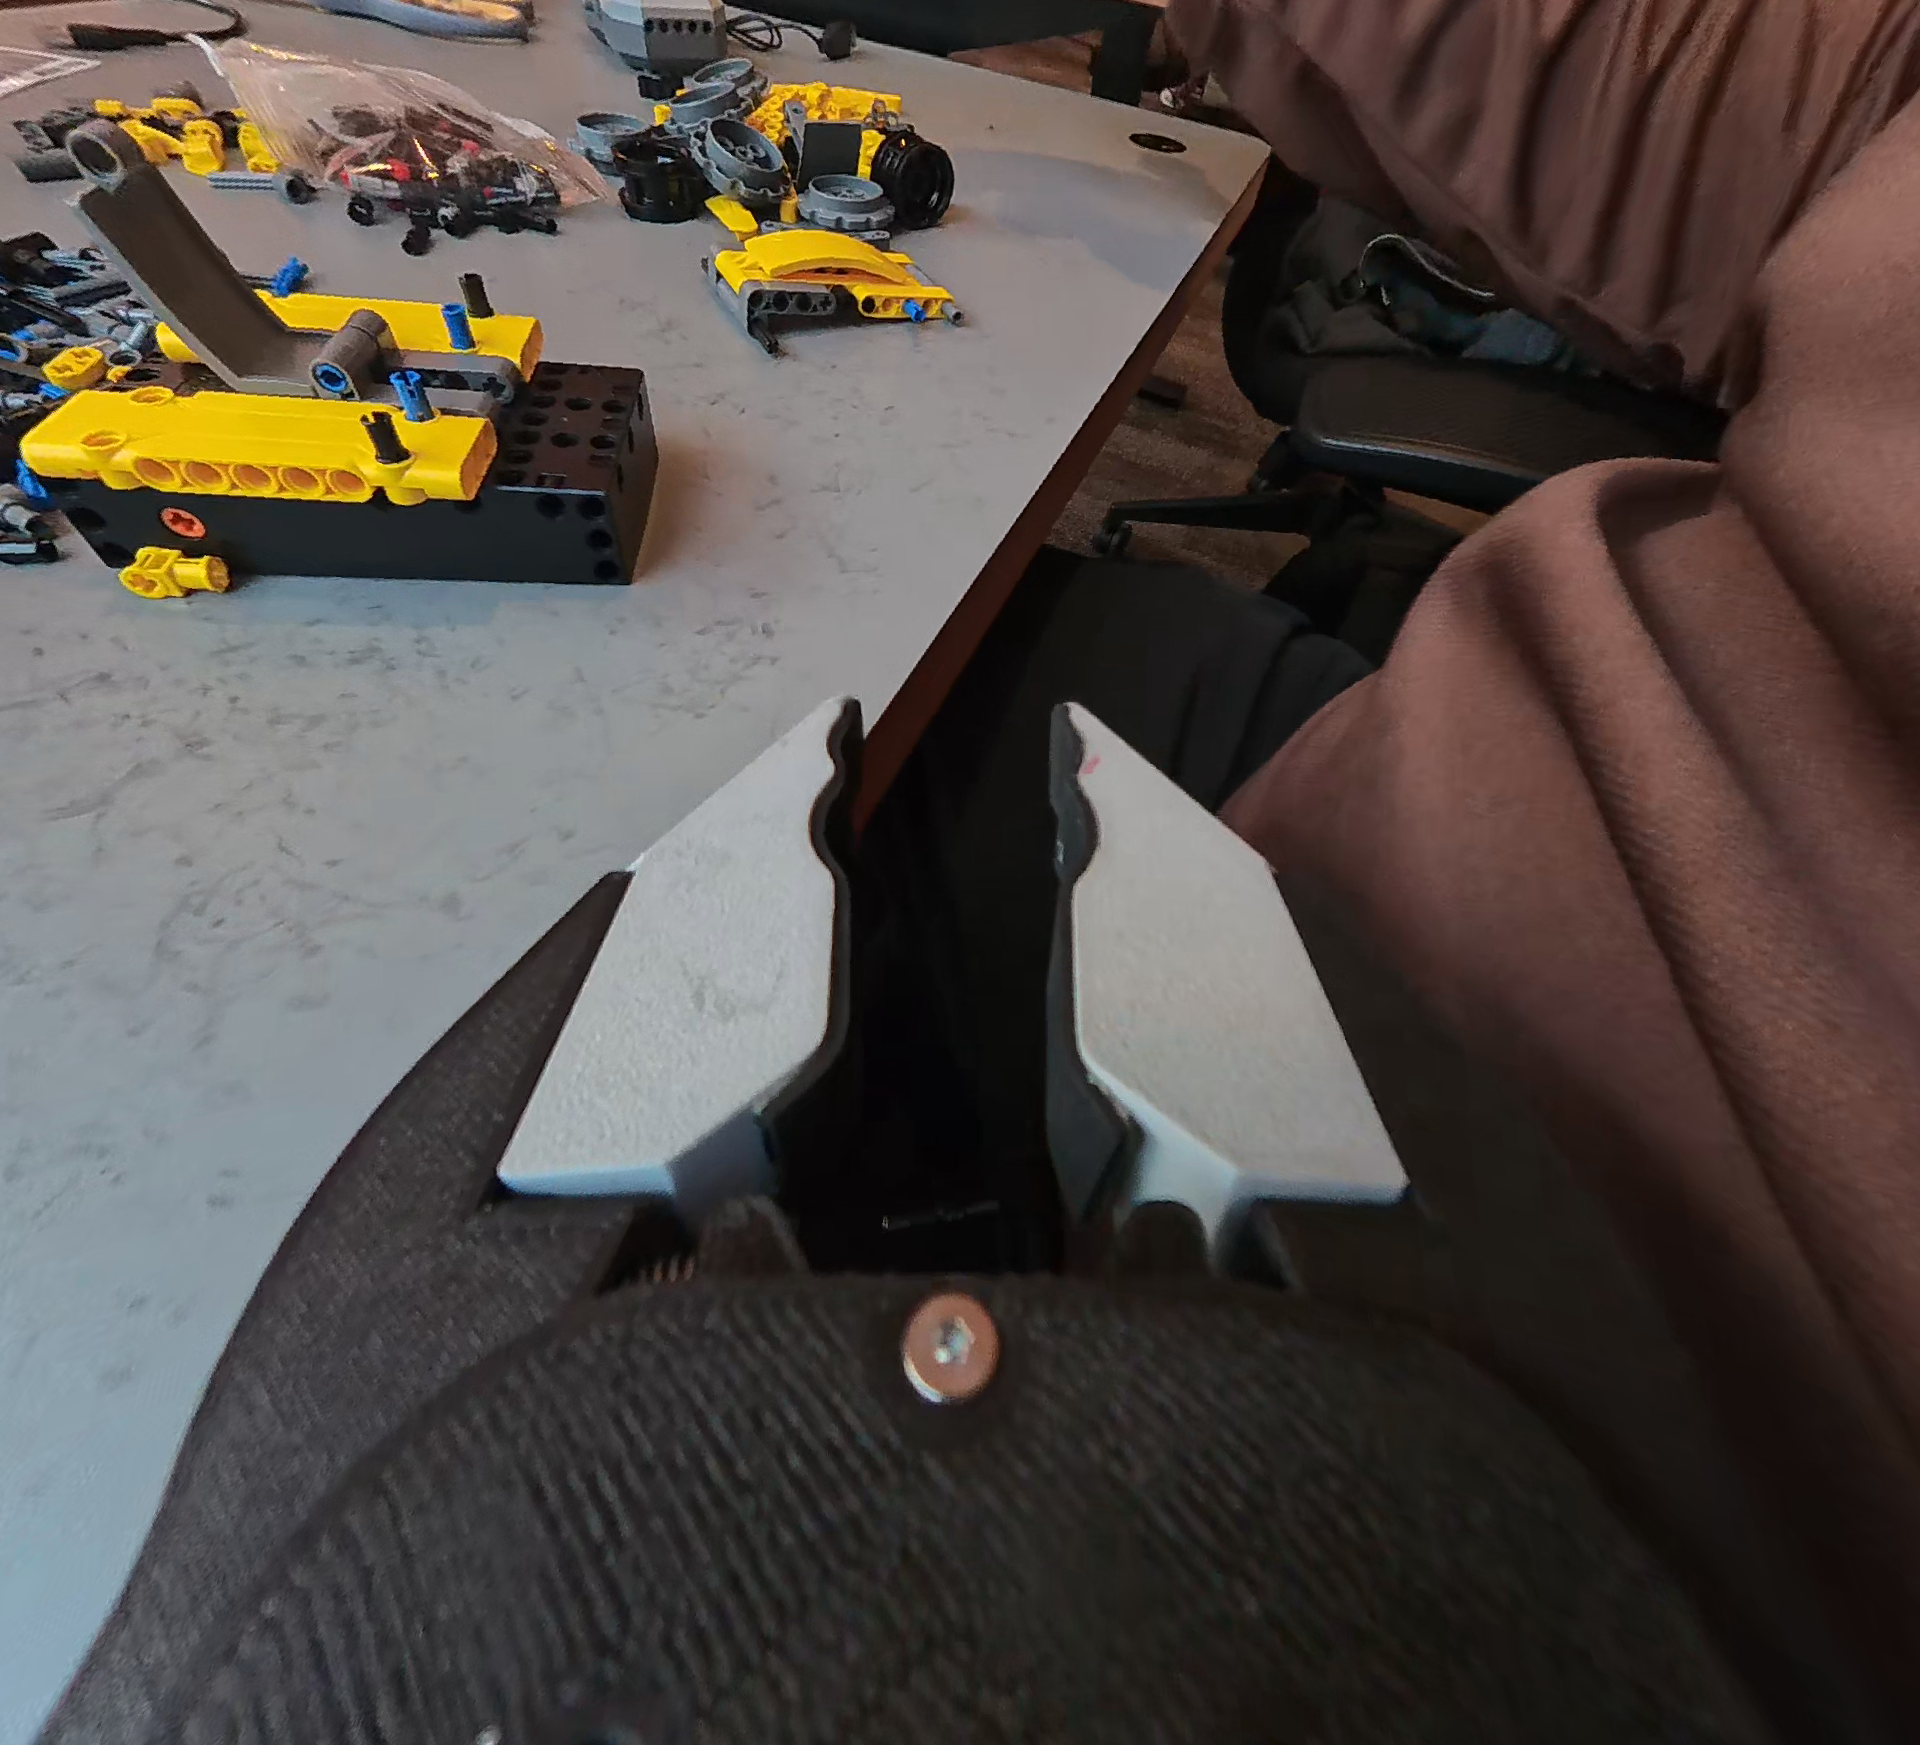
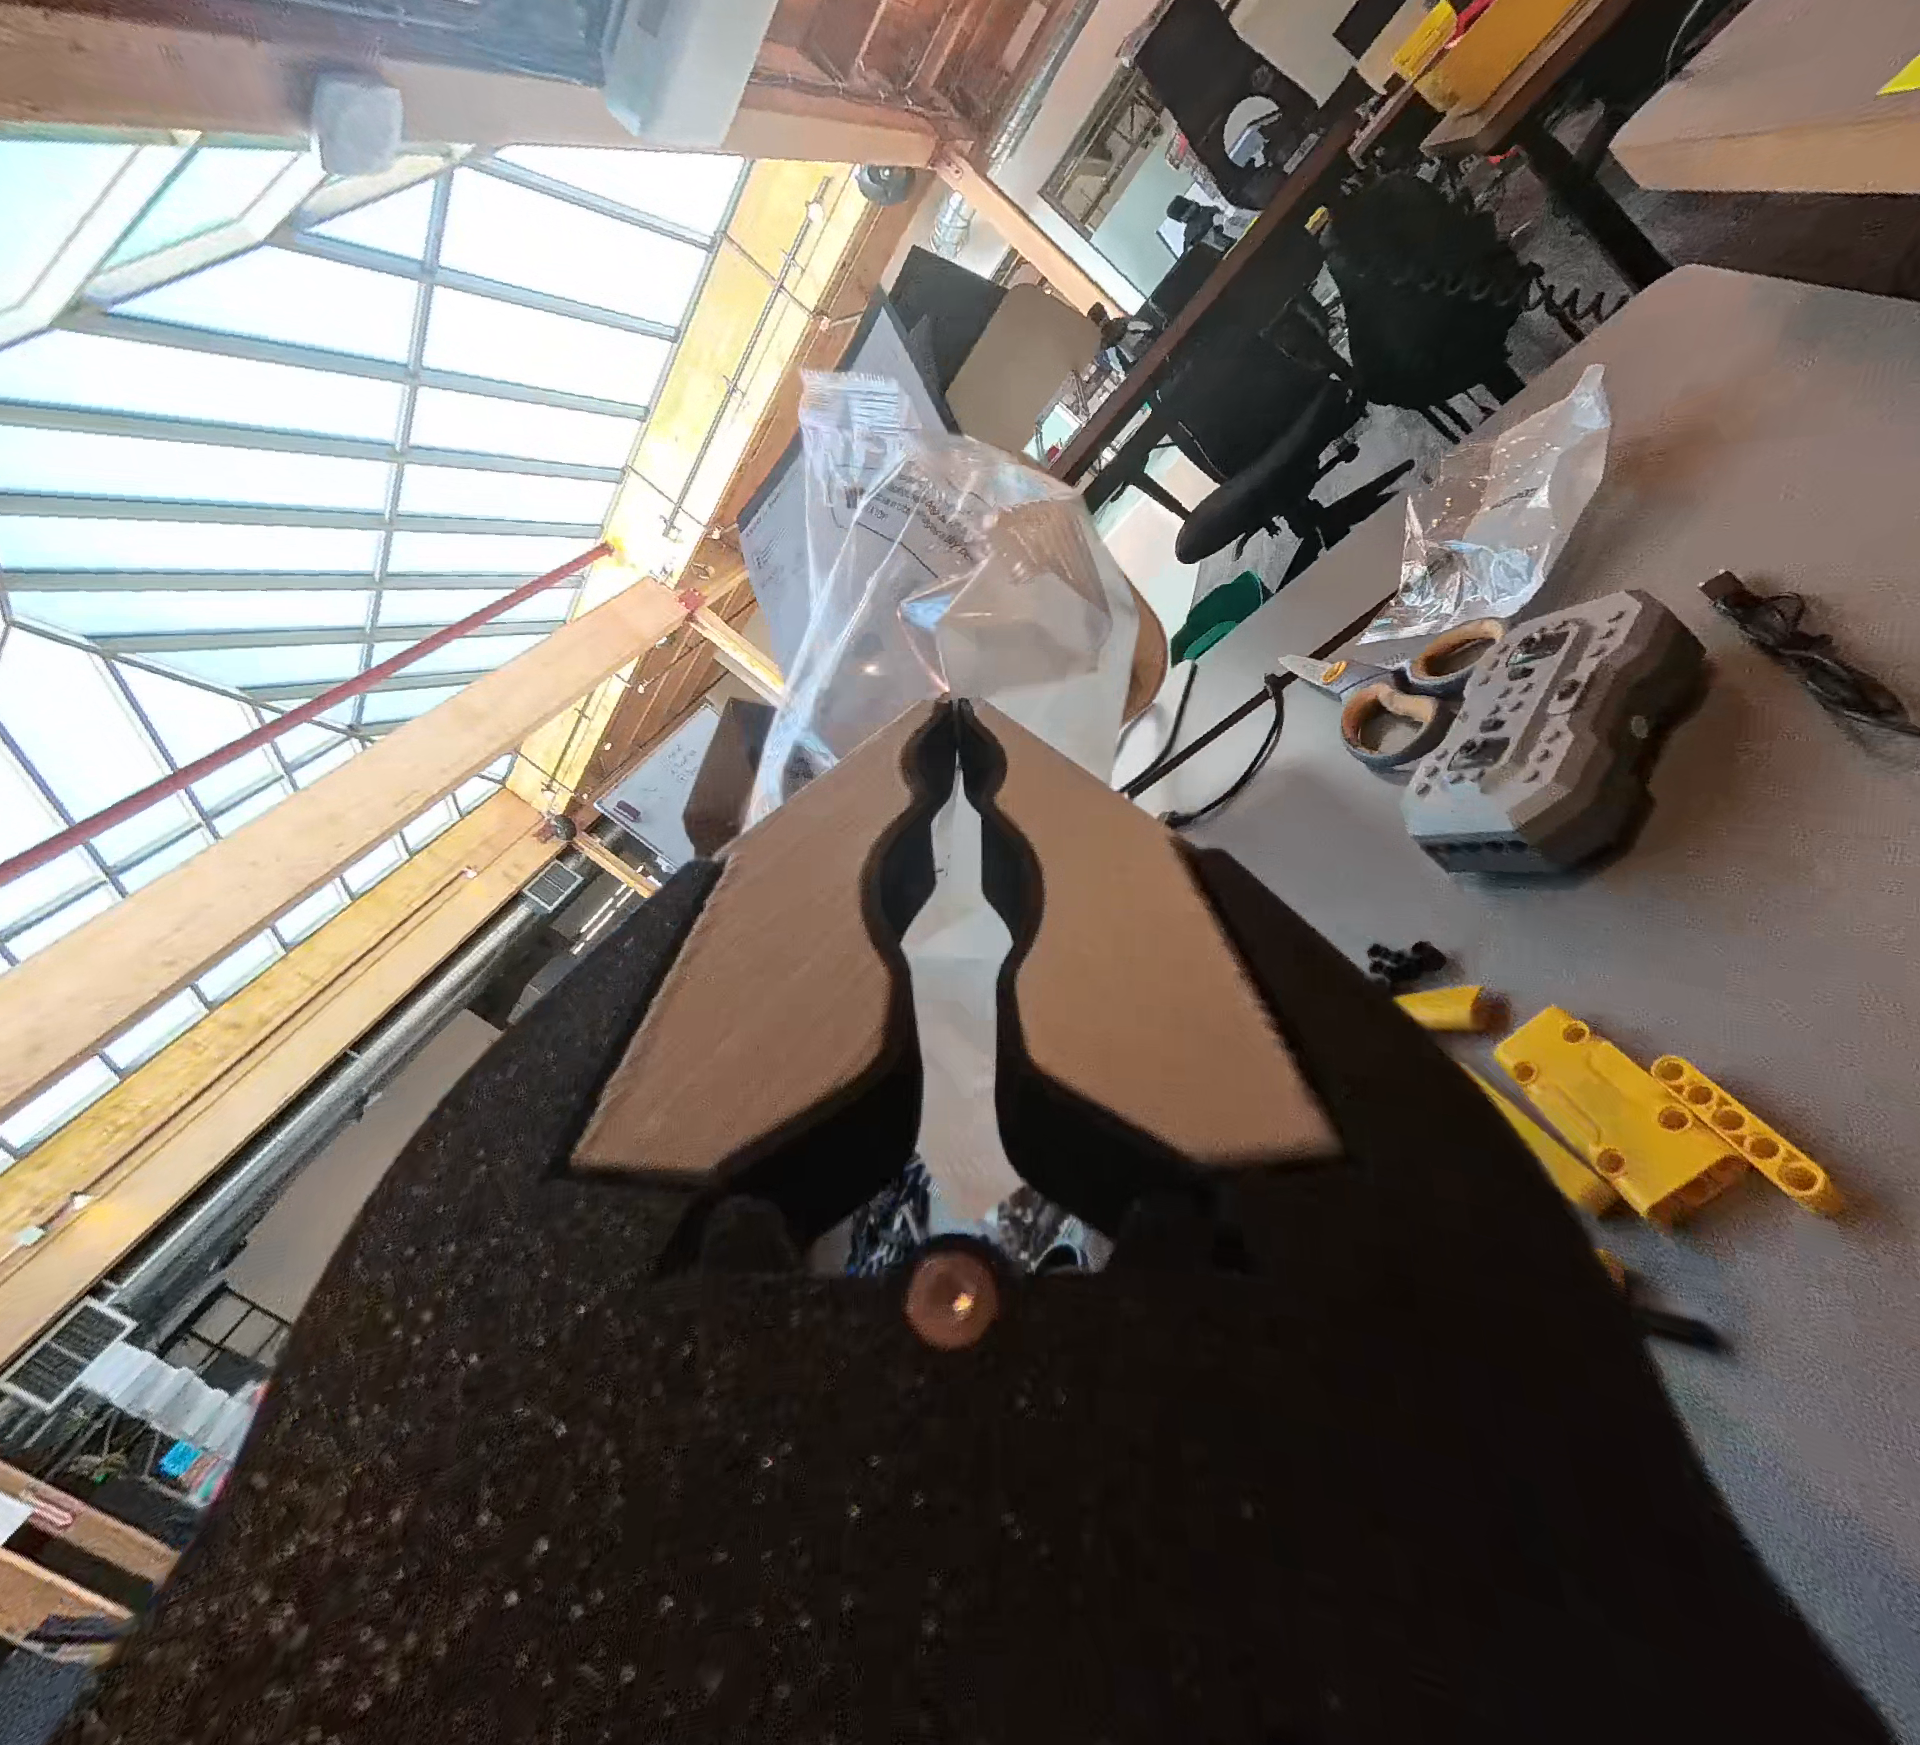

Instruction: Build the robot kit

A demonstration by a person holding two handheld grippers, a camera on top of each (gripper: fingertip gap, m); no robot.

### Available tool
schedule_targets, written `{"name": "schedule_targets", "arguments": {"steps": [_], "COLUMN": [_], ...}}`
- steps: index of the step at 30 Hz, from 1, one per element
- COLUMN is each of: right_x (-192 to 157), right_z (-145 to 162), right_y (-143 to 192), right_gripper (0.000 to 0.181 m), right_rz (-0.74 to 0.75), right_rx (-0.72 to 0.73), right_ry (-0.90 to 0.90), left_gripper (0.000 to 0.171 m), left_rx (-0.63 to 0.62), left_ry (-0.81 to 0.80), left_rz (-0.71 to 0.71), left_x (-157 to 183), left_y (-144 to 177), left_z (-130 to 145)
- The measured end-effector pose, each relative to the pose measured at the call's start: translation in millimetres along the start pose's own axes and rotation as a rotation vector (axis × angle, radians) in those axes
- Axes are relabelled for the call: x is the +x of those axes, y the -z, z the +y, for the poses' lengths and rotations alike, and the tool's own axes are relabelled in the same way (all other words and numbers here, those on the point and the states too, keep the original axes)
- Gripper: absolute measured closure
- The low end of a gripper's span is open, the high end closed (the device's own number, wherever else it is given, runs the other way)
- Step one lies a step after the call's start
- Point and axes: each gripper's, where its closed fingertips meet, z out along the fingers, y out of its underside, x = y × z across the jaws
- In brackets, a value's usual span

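The left gripper (image 1: 956,729) hangs spread and empty over the near edge of the grey marbled table (image 1: 312,864), a brown sleeve (image 1: 1558,760) hiding what lies beyond that edge. The right gripper (image 2: 954,708), raised above the table, pinches a crinkled clear plastic bag (image 2: 914,552) at its tips; the bag's contents are unreadable.

Right gripper (image 2: 954,708) pinches a clear crumpled plastic bag (image 2: 914,552), raised, tips closed. Left gripper (image 1: 954,729) parted, empty, at grey table (image 1: 416,864) edge.
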Motion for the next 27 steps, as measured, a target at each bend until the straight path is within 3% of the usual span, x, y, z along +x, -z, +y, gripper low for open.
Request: {"name": "schedule_targets", "arguments": {"steps": [6,16,19,23,27], "right_x": [14,96,116,115,129], "right_z": [-7,24,37,32,42], "right_y": [-53,-154,-165,-173,-174], "right_gripper": [0.181,0.181,0.181,0.181,0.175], "right_rz": [0.016,0.288,0.334,0.307,0.371], "right_rx": [-0.035,-0.300,-0.345,-0.326,-0.424], "right_ry": [-0.077,-0.032,-0.039,-0.068,-0.018], "left_gripper": [0.140,0.140,0.140,0.140,0.140], "left_rx": [0.006,0.007,-0.003,-0.006,-0.008], "left_ry": [-0.005,-0.014,-0.031,-0.023,-0.018], "left_rz": [0.012,-0.010,-0.025,-0.039,-0.047], "left_x": [2,-4,-6,-8,-9], "left_y": [0,6,7,8,8], "left_z": [-1,-2,0,2,3]}}
